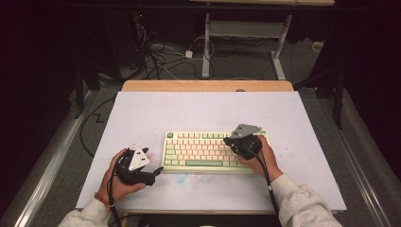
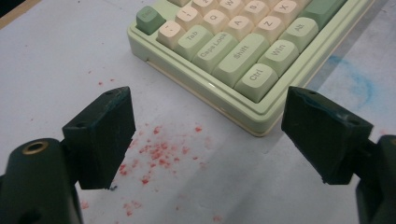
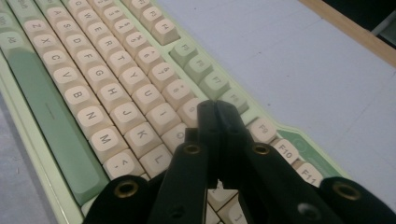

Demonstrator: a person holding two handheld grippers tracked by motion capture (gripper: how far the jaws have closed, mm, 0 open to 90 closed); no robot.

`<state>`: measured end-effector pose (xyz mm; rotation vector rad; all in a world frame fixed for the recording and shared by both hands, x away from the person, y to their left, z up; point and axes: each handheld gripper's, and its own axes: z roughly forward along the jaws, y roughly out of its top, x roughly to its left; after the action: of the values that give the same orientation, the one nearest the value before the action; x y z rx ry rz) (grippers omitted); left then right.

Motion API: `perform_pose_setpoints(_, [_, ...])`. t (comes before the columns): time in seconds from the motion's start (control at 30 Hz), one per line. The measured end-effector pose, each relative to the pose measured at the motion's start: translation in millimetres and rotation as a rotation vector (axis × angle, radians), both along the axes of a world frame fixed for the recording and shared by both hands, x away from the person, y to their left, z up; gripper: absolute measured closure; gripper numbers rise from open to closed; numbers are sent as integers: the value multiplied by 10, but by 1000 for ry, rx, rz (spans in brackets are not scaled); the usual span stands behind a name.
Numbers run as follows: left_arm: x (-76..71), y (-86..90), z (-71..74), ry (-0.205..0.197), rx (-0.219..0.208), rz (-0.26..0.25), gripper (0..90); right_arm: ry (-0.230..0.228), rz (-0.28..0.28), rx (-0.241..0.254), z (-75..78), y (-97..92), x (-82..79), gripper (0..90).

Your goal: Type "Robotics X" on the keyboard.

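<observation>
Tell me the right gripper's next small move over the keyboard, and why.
Probably ease the right gripper straight down onto the key beneath its tip. Its jaws are shut into one point poised over the keyboard, near the number row, while the left gripper waits open beside it.

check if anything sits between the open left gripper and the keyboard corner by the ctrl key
Nothing visible does. Between the left gripper and the keyboard lies bare white table, marked with flat red specks that block nothing.

keyboard (image 1: 203,151) on table (image 1: 142,113) | left gripper (image 1: 153,174) left of it; right gripper (image 1: 236,142) above keys
</observation>
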<state>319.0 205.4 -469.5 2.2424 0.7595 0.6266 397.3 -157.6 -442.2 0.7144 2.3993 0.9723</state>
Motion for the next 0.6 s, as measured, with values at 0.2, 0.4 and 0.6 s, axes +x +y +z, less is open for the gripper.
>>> perform_pose_setpoints(0.2, [2, -9, -2, -1, 10, -2, 165, 5, 26, -22, -68, 107, 3, 899])
perform_pose_setpoints(0.4, [8, -25, -16, 6, 14, -14, 169, 29, 35, -59, -155, 172, 39, 900])
perform_pose_setpoints(0.6, [8, -9, -8, 6, 2, -13, 169, 5, 30, -34, -97, 148, -6, 897])
